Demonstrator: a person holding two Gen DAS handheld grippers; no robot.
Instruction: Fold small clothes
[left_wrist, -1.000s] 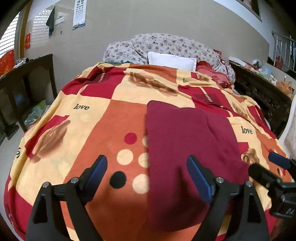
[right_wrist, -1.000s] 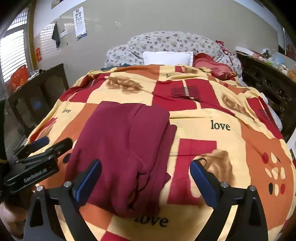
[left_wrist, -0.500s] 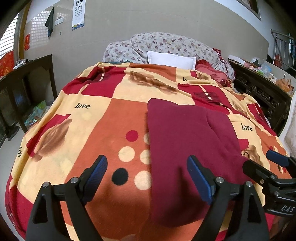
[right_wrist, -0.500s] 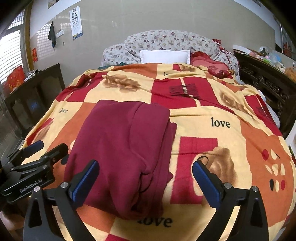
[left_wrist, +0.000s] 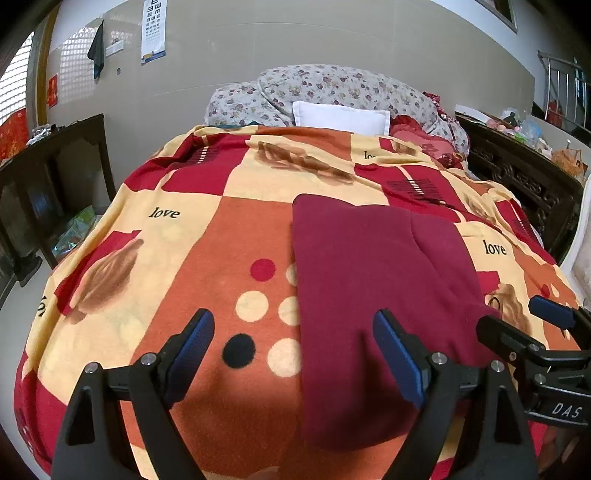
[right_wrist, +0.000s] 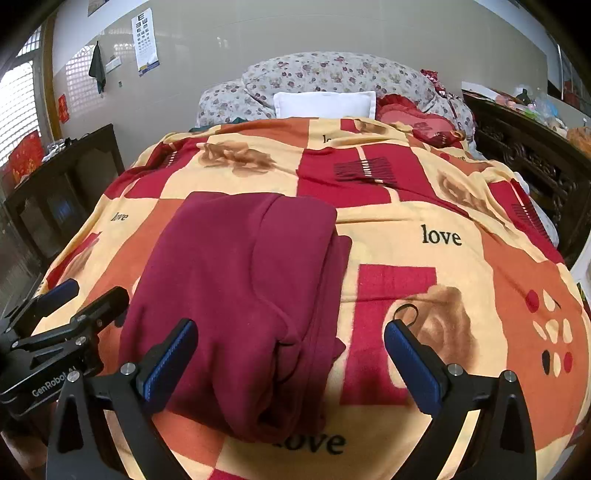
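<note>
A dark red garment (left_wrist: 373, 280) lies folded lengthwise on the patterned blanket (left_wrist: 207, 236); in the right wrist view it (right_wrist: 236, 295) shows layered edges along its right side and near end. My left gripper (left_wrist: 293, 354) is open and empty, above the garment's near left edge, its right finger over the cloth. My right gripper (right_wrist: 290, 354) is open and empty, above the garment's near right part. Each gripper shows at the side of the other view: the right one (left_wrist: 524, 325), the left one (right_wrist: 88, 299).
The bed has a white pillow (left_wrist: 341, 118) and a floral quilt (left_wrist: 332, 88) at its head. A dark wooden cabinet (left_wrist: 48, 177) stands left of the bed and a carved dark sideboard (left_wrist: 524, 173) with clutter stands to the right.
Both grippers stay open and empty. Both views have drawn back and up slightly from the garment, which has not moved.
</note>
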